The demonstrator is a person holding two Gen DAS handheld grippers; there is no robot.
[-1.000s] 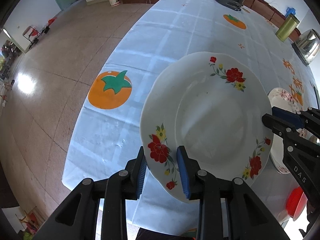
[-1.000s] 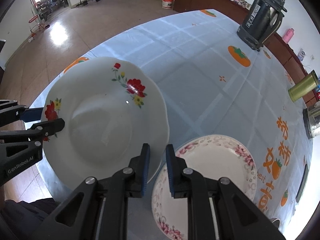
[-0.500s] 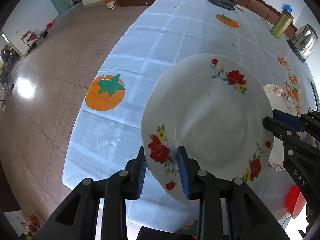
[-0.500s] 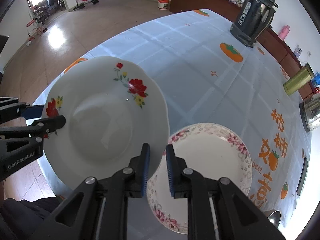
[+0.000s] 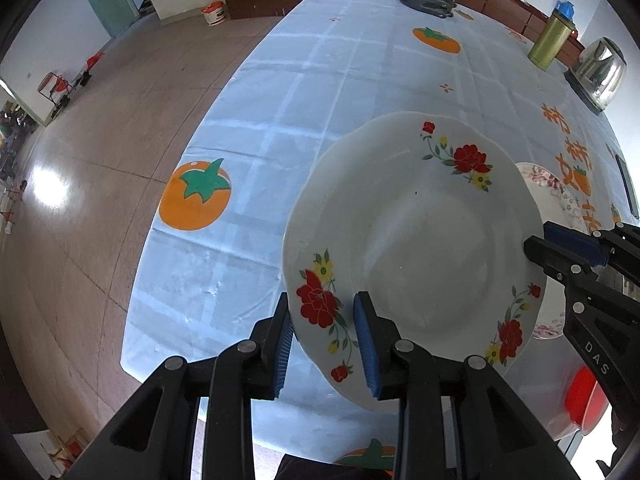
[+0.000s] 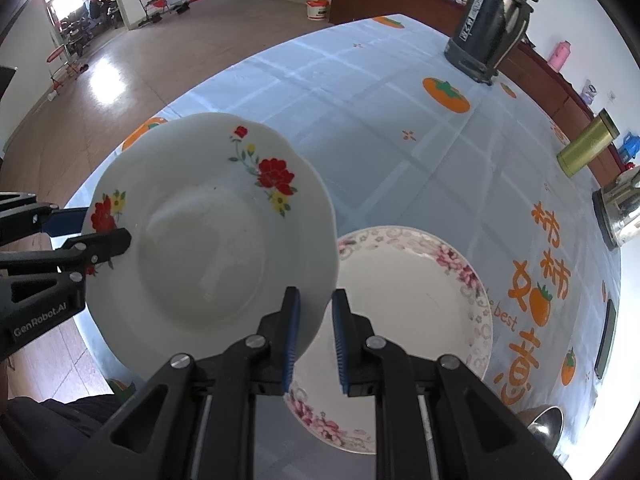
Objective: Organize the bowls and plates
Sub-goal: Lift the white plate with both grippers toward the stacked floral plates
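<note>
The red-flowered plate (image 6: 216,248), clamped at opposite rim edges by left gripper (image 5: 322,340) and right gripper (image 6: 314,336), hangs raised just left of the pink-bordered plate (image 6: 412,300) on the table.

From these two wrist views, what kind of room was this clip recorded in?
Probably a home dining room or a large communal hall: a long table under a persimmon-print tablecloth, a large thermos and a steel kettle on it, tiled floor and folding chairs beyond.

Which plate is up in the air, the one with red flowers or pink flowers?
The red-flower plate. Both tools grip its rim, left and right. The pink-flower plate lies flat on the table.
</note>
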